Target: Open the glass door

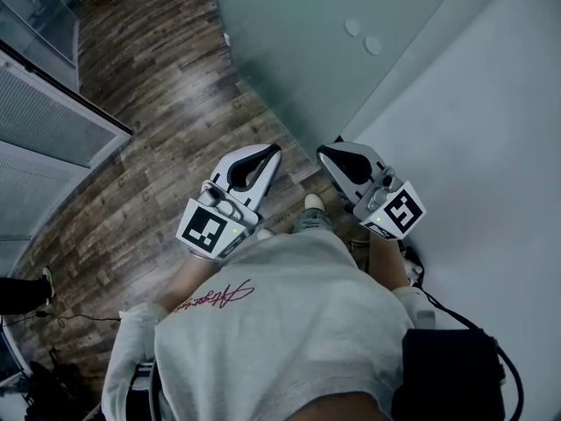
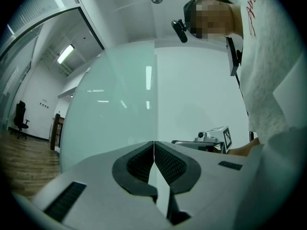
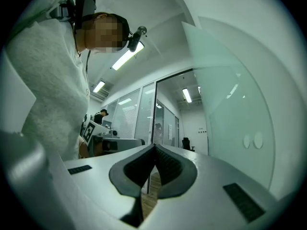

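**Glass door not yet in hand**

Dark wood floor [image 1: 149, 103] runs up to the frosted glass door [image 1: 333, 51], which stands straight ahead beside a white wall [image 1: 491, 147]. The left gripper [image 1: 273, 153] and right gripper [image 1: 326, 153] are each pressed together on nothing, near the glass but apart from it. The push or pull seems still to come. Whether the panel already stands ajar, I cannot tell.

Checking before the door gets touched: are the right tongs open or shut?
Shut. In the right gripper view the right tongs meet at the tips, with nothing held between them.
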